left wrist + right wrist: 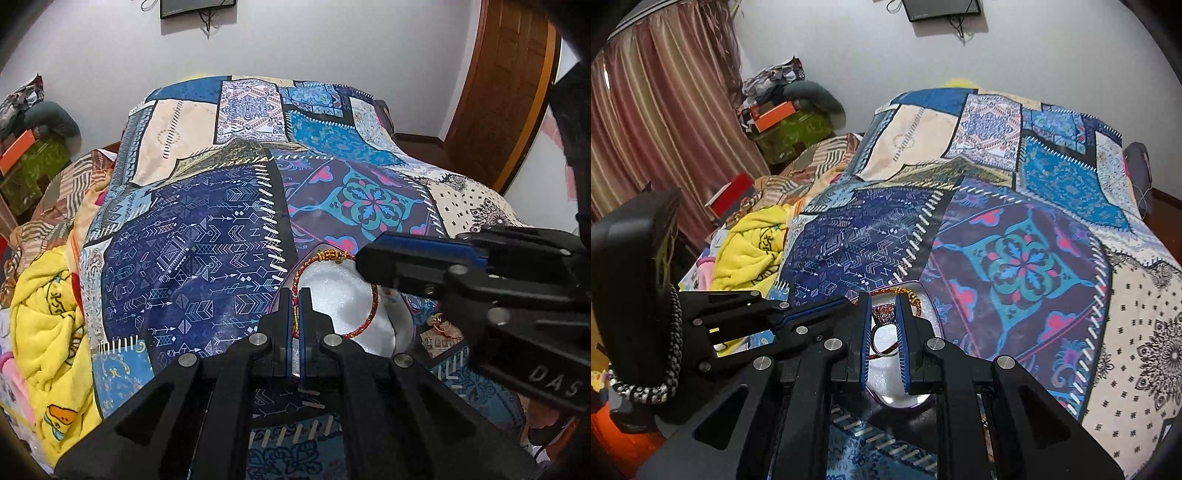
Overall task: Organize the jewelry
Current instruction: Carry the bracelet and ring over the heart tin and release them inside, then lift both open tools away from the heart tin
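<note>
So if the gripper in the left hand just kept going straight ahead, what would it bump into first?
Probably nothing solid soon. The left gripper is shut on the red bracelet over the white dish; beyond its fingers lies only the patterned bedspread, though depth is unclear.

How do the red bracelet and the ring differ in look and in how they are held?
The red bracelet is a wide corded loop with gold beads; the ring is a small silver band with a stone cluster. The left gripper pinches the bracelet's cord; the right gripper grips the ring. Both are above the clear tray.
</note>
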Tool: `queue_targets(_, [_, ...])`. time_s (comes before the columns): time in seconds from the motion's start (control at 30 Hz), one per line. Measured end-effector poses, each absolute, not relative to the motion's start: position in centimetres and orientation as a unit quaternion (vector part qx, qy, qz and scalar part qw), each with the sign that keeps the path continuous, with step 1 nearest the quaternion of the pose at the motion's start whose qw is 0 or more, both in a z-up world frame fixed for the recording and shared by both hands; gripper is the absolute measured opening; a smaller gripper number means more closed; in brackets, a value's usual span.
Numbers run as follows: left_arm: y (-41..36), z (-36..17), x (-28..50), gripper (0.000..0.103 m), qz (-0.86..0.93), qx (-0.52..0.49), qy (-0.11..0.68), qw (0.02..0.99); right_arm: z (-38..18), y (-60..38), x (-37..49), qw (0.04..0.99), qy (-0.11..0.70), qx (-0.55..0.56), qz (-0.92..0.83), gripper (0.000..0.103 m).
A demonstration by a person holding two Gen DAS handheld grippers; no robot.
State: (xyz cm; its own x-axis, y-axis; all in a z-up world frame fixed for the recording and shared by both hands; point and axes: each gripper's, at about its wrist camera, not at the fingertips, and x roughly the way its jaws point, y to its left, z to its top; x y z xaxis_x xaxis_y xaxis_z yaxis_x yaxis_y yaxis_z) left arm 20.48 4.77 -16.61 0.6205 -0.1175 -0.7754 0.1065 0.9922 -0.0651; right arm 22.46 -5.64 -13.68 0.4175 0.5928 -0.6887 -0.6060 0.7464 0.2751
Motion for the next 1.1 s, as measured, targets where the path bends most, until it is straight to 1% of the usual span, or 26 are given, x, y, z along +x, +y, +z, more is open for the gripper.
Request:
queue_targets(0.3, [5.0,-16.9,20.7,0.001,-0.066,-0.004,0.436,0.897,-15.4,-5.2,23.6,0.824,0.438,-0.006,0.359,0.012])
queue_targets(0.5, [5.1,-17.0,20.5,0.005,-0.062,-0.001,0.439,0.896,-15.8,-5.3,23.6,0.816,0.452,-0.007,0.359,0.012])
queue_targets(0.6, [5.1,-17.0,20.4,0.007,-0.061,-0.002,0.441,0.895,-15.4,-5.8,23.5,0.816,0.455,0.001,0.357,0.018])
queue_targets(0.67, [5.0,-16.9,20.3,0.010,-0.061,0.001,0.441,0.895,-15.2,-6.1,23.4,0.820,0.451,0.003,0.354,0.026])
queue_targets(0.7, [4.9,-16.8,20.2,0.014,-0.061,0.003,0.441,0.896,-14.9,-6.4,23.2,0.822,0.447,0.003,0.352,0.027])
queue_targets(0.77, [4.6,-16.4,19.8,0.023,-0.057,0.011,0.435,0.898,-14.4,-6.9,23.0,0.827,0.441,0.004,0.348,0.029])
queue_targets(0.8, [4.5,-16.3,19.6,0.033,-0.052,0.016,0.431,0.901,-14.1,-7.2,22.9,0.829,0.438,0.005,0.346,0.029])
queue_targets(0.83, [4.4,-16.0,19.4,0.039,-0.048,0.021,0.425,0.904,-13.8,-7.5,22.9,0.832,0.436,0.005,0.344,0.029])
queue_targets(1.0, [4.0,-14.5,18.3,0.040,-0.044,0.030,0.405,0.913,-12.1,-9.2,22.0,0.850,0.415,0.000,0.324,0.029])
queue_targets(1.07, [3.8,-13.9,17.9,0.043,-0.041,0.033,0.399,0.916,-11.5,-10.0,21.6,0.857,0.407,-0.002,0.316,0.029])
queue_targets(1.1, [3.6,-13.6,17.6,0.046,-0.040,0.034,0.395,0.917,-11.2,-10.3,21.3,0.861,0.403,-0.006,0.311,0.029])
